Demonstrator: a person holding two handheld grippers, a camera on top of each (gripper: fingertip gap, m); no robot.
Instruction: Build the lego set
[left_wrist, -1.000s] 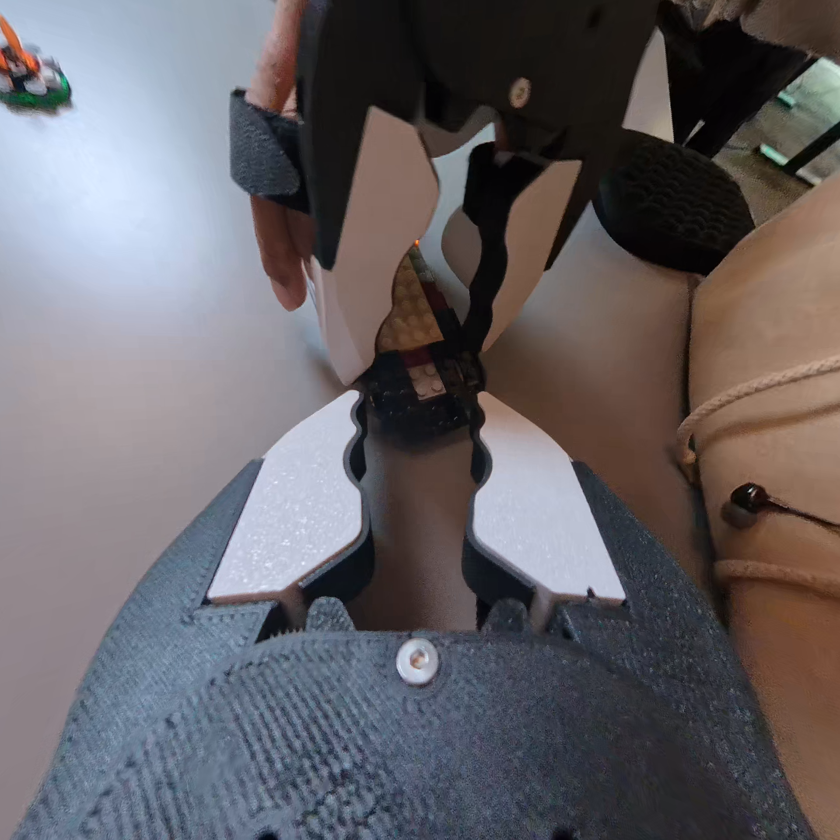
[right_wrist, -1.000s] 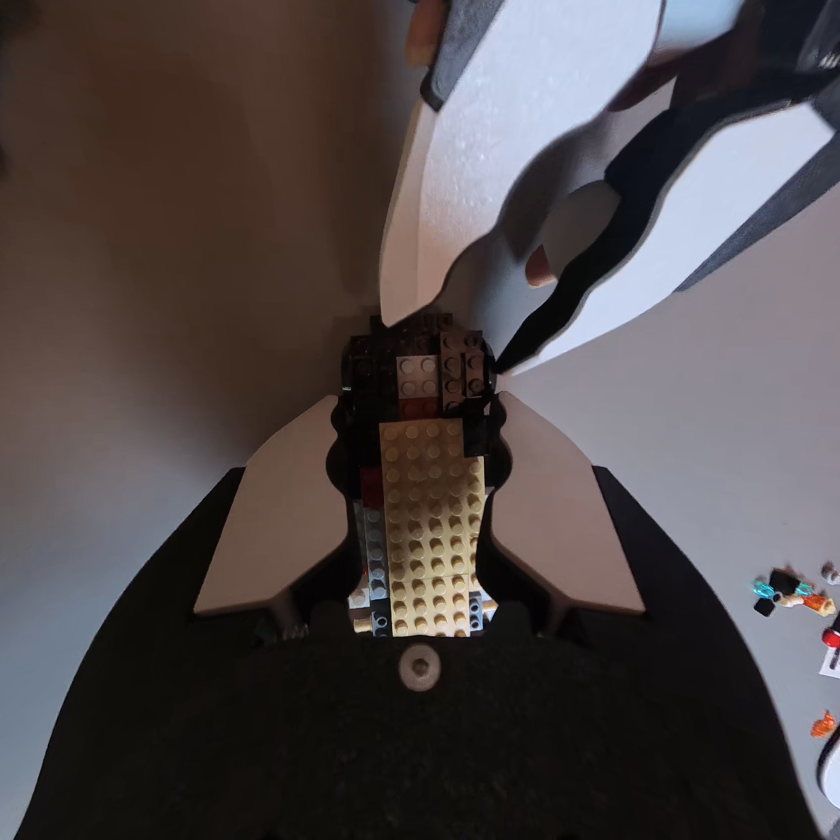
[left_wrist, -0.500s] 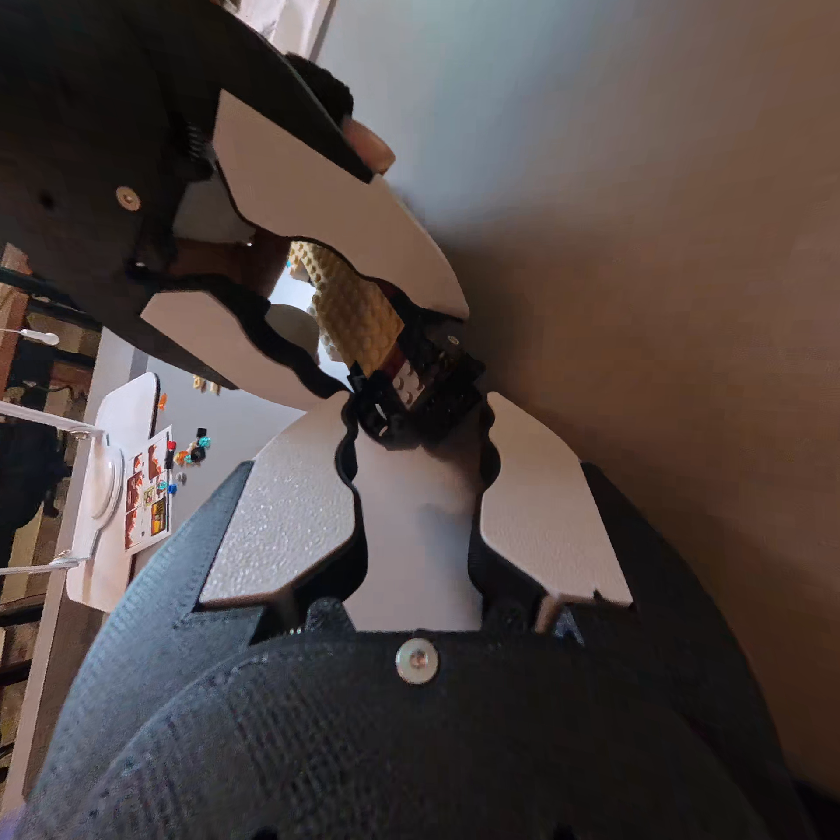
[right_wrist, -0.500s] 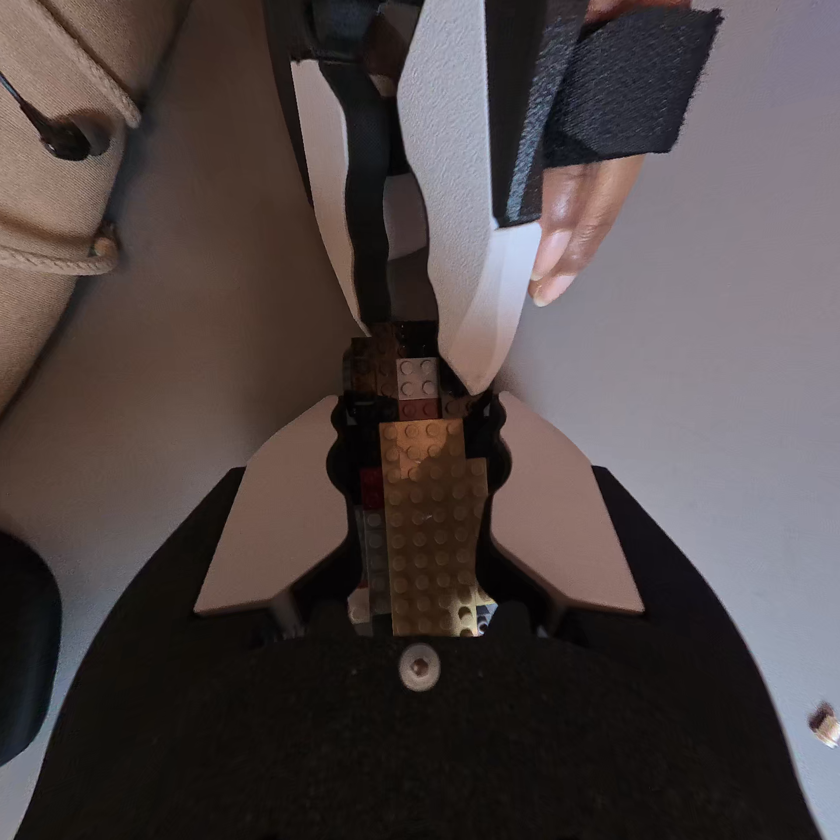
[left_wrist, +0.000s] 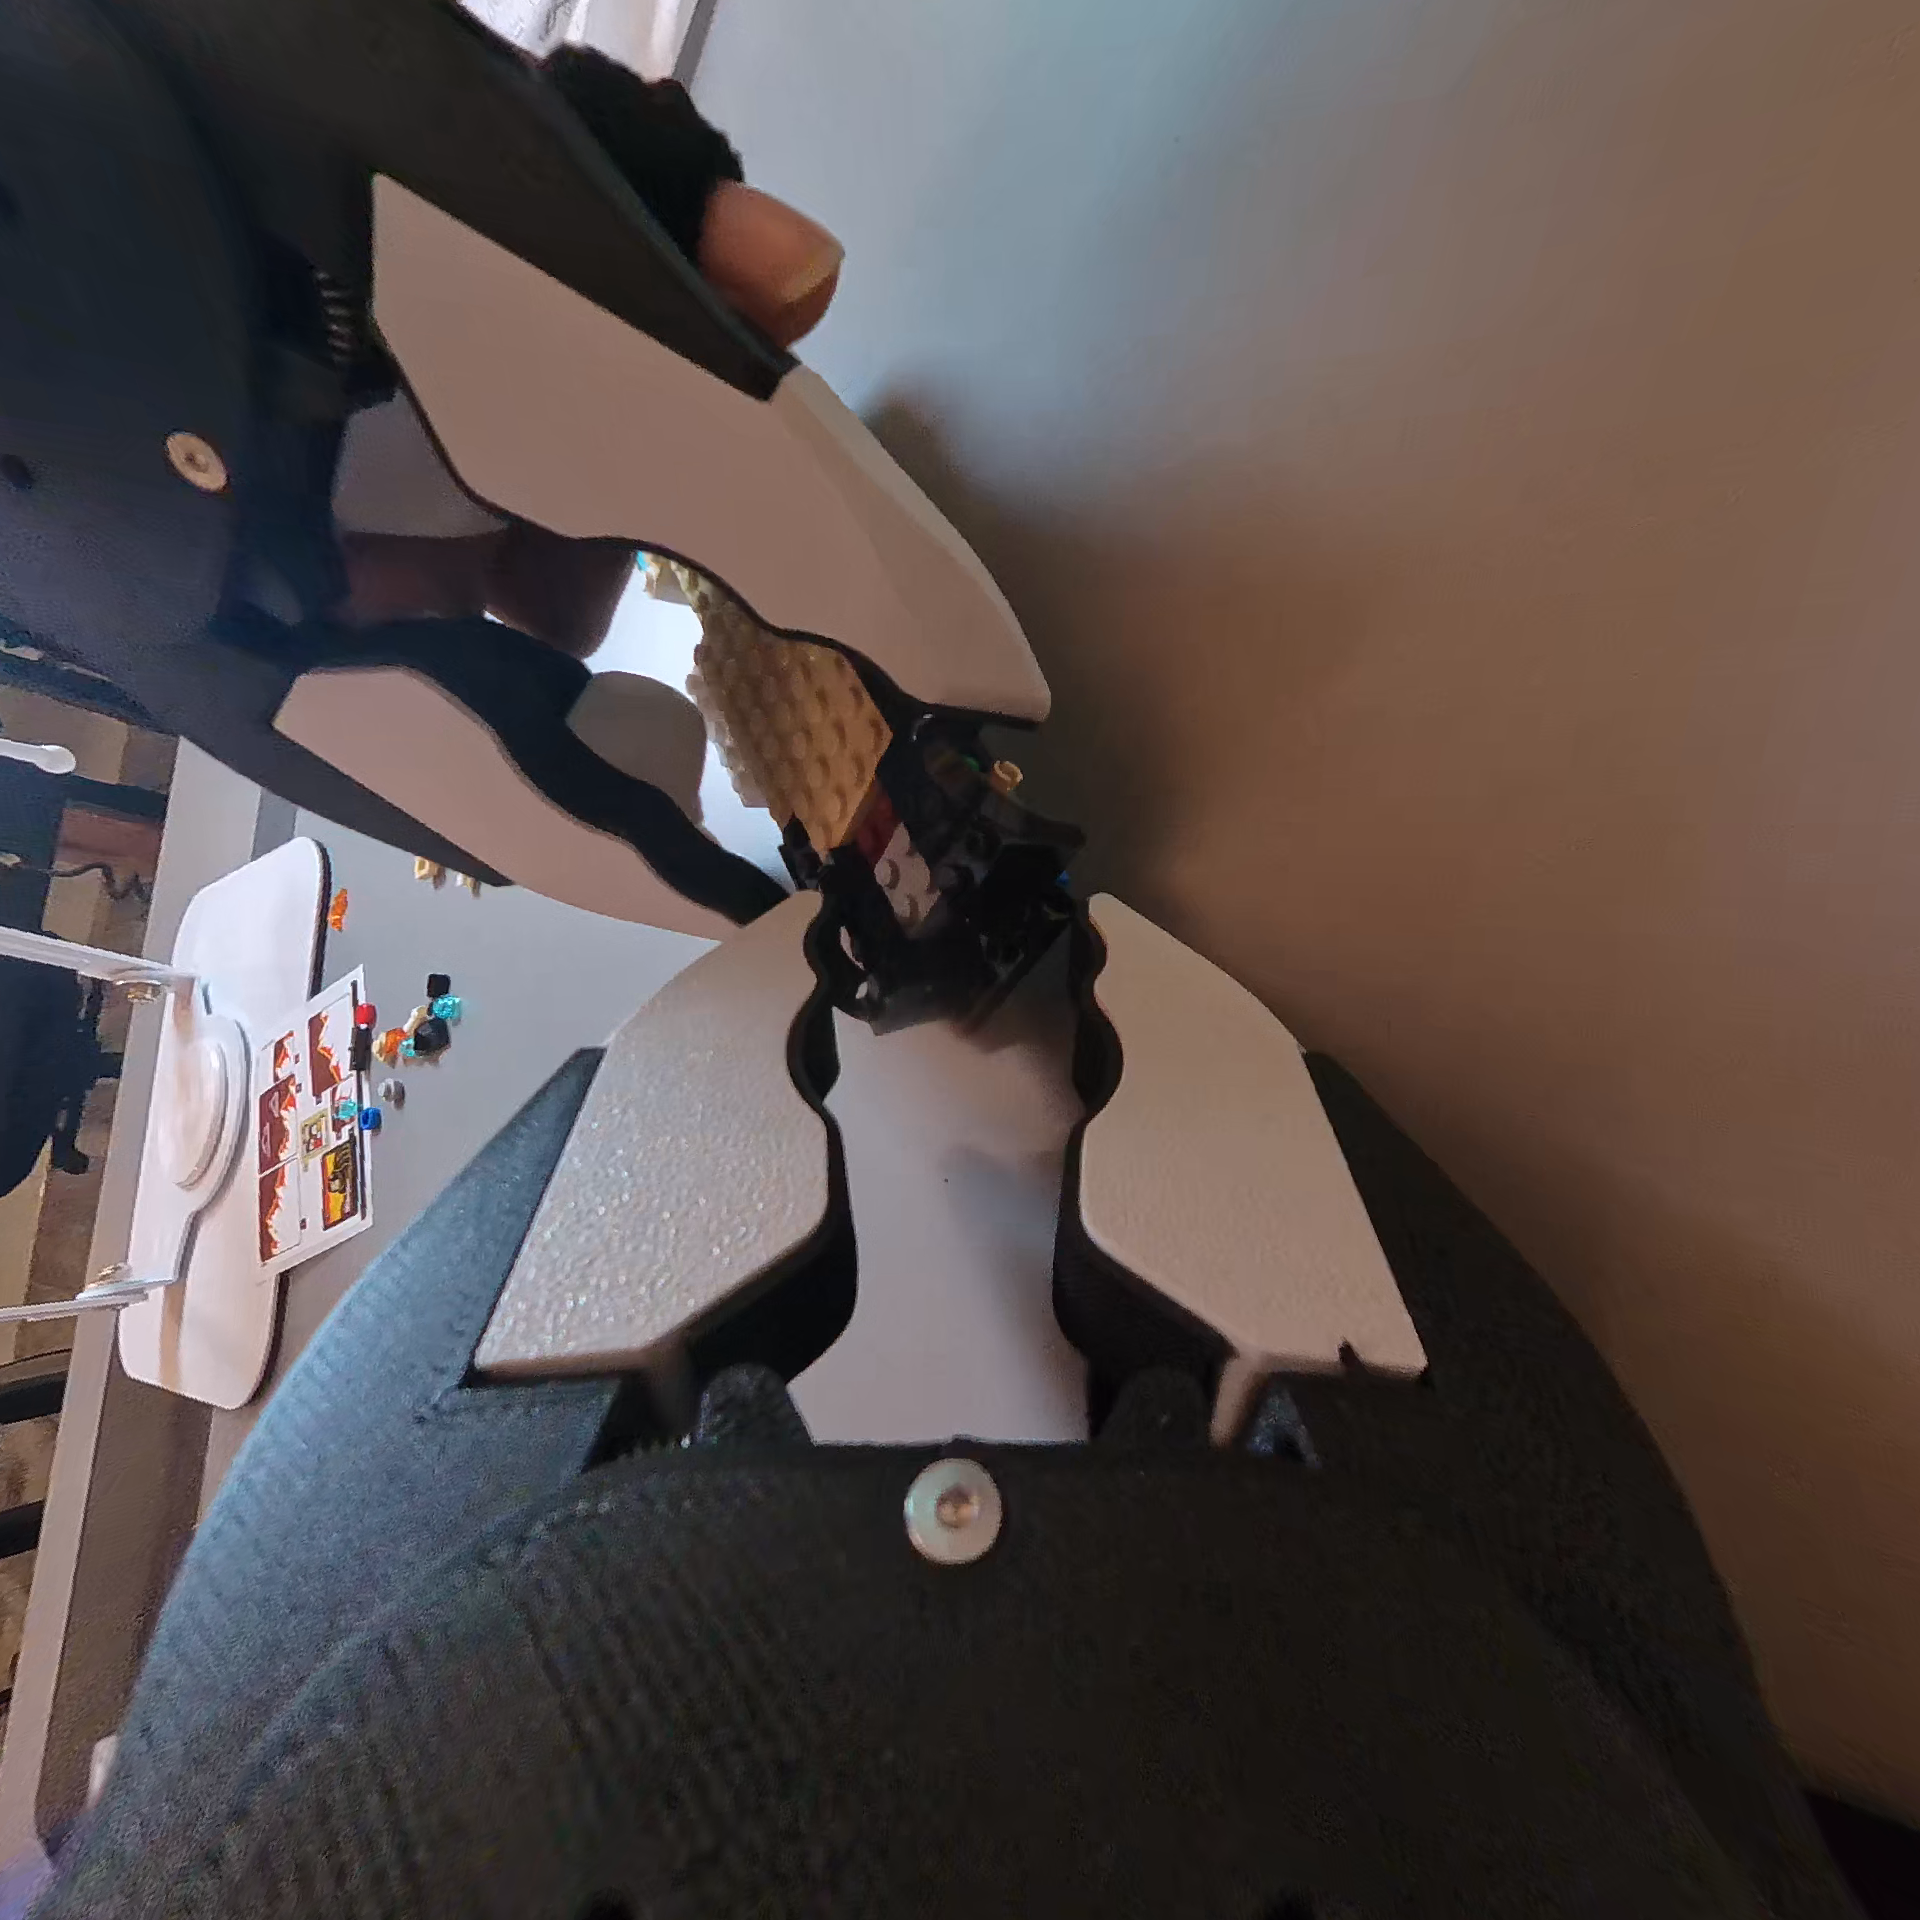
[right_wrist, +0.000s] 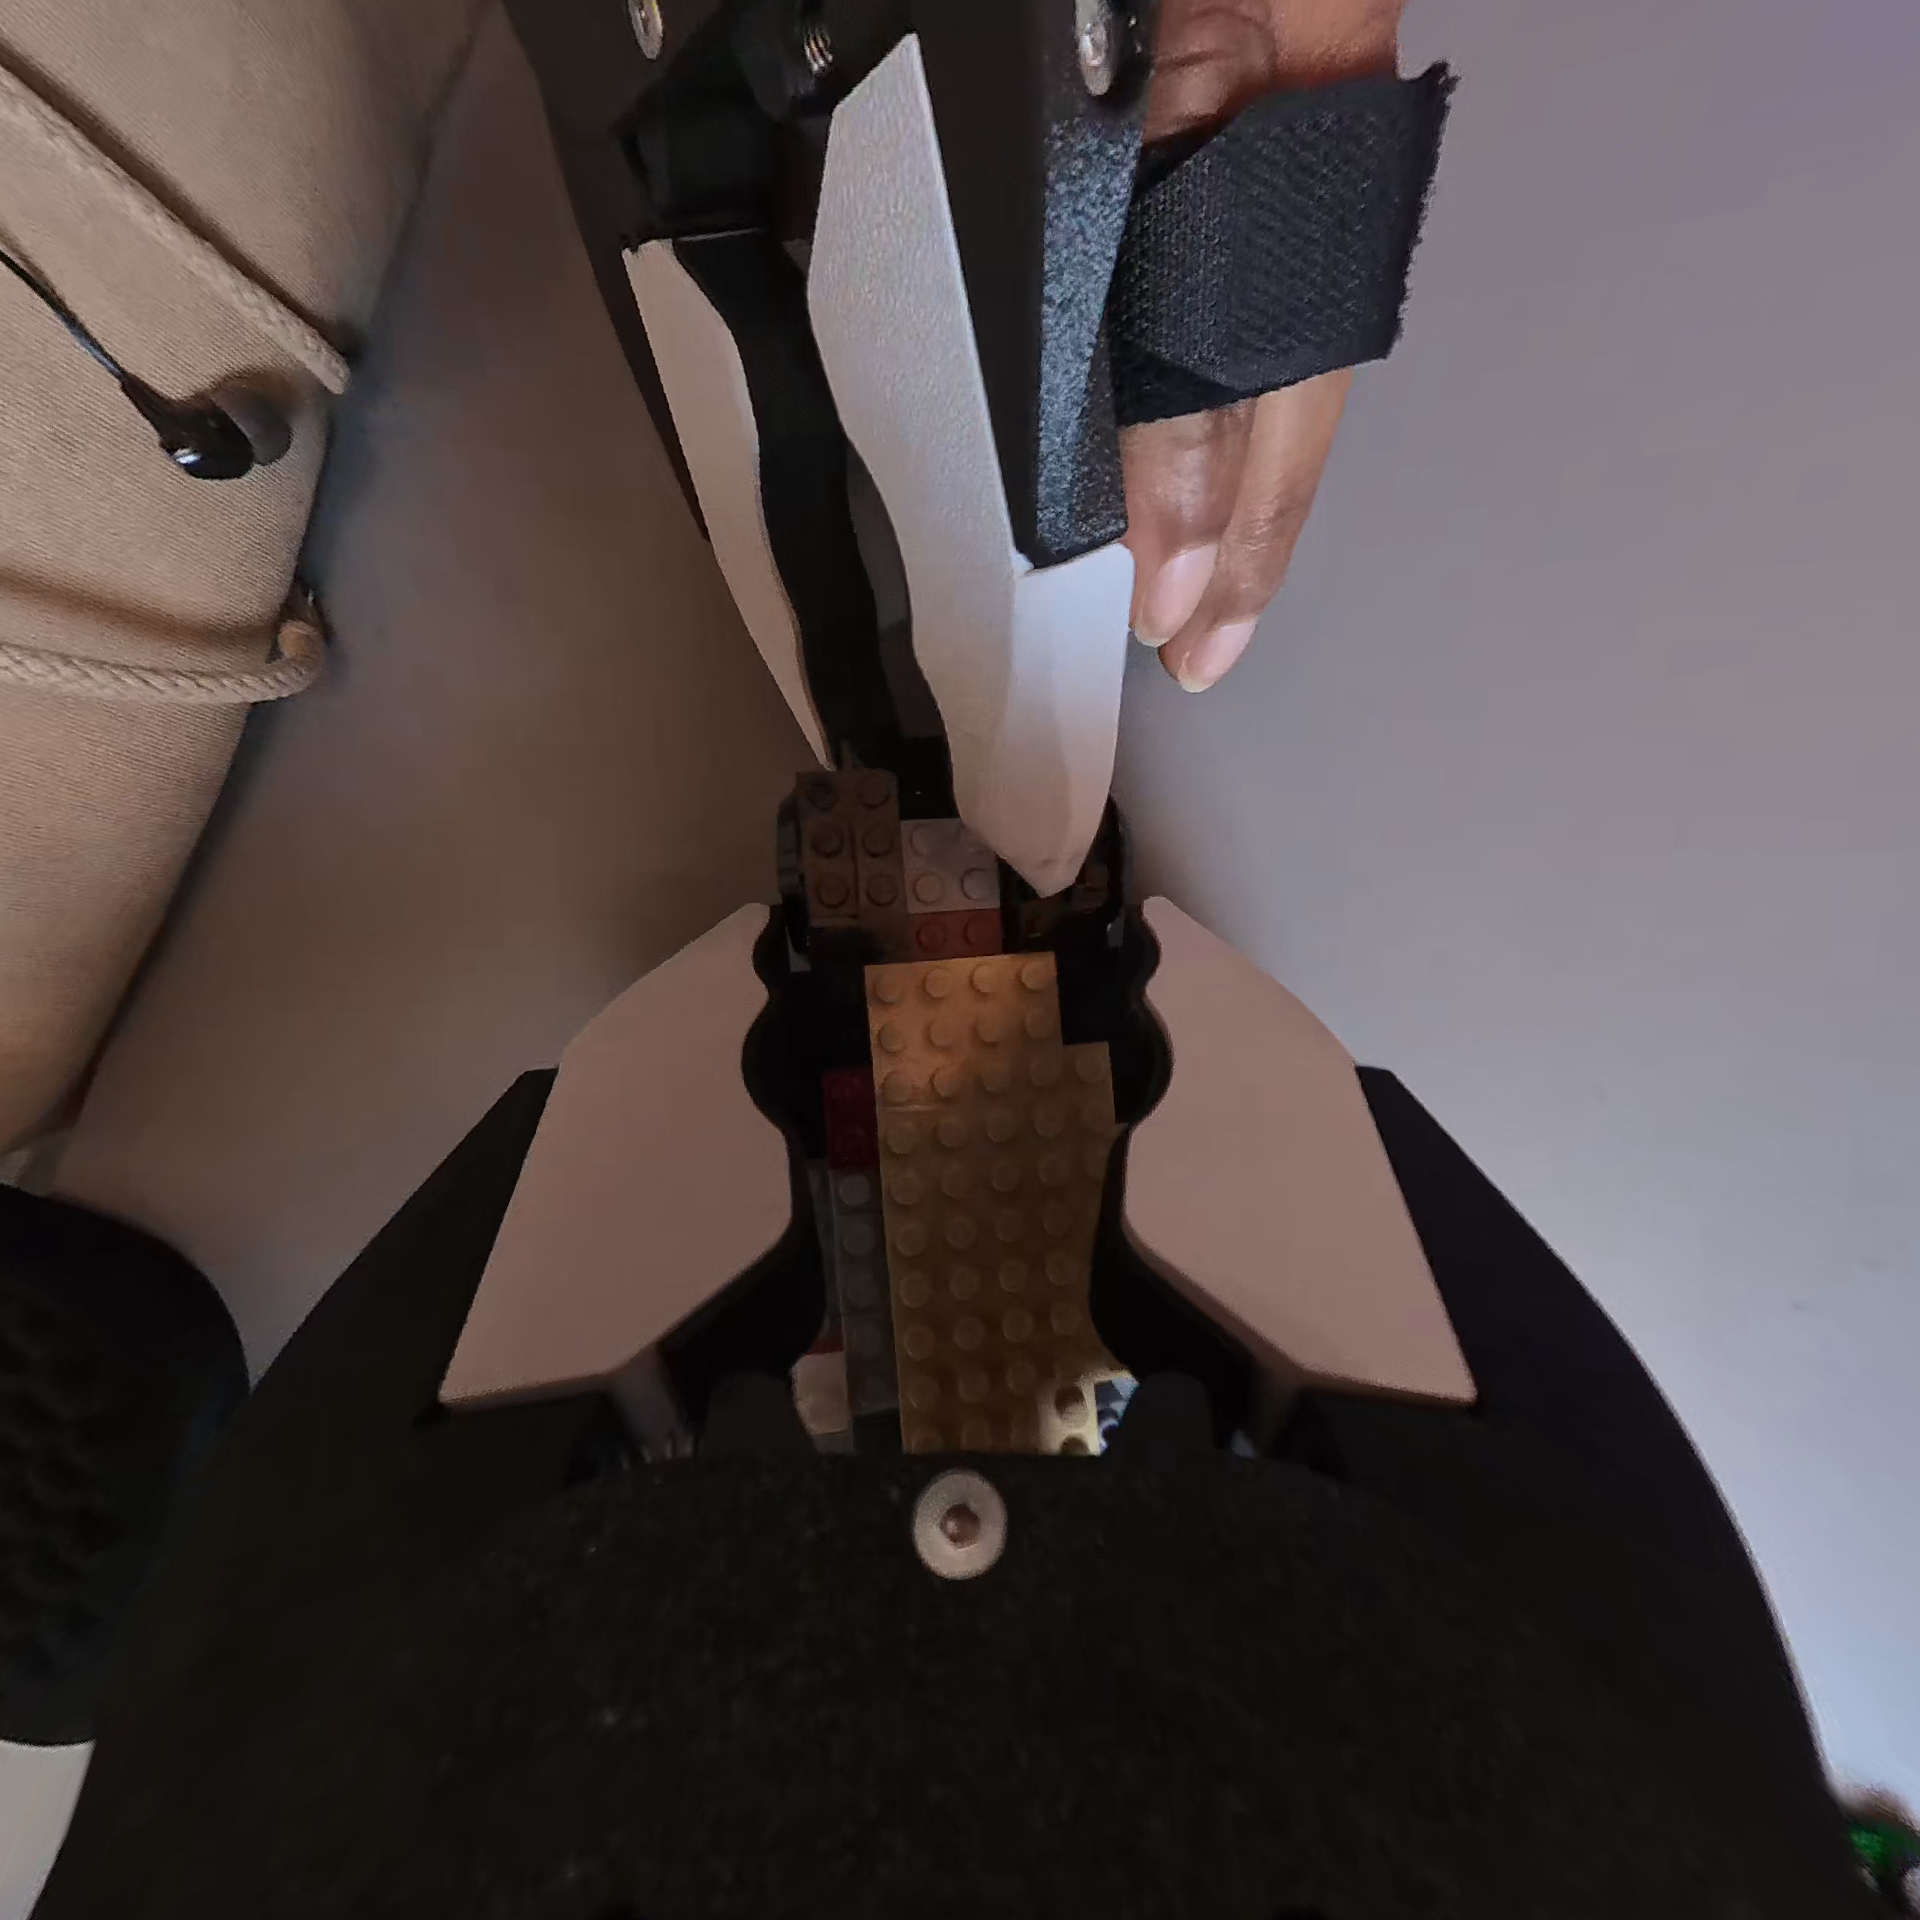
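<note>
Left gripper (left_wrist: 951, 935) narrowed, brick model (right_wrist: 977, 1143) lengthwise in right gripper (right_wrist: 956, 935) – black end outward

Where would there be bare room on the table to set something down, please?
Bare tabletop stretches beyond the hand in the right wrist view, and right of the brick model in the left wrist view. It is crowded by the white board, with its sticker sheet and loose pieces.
</note>
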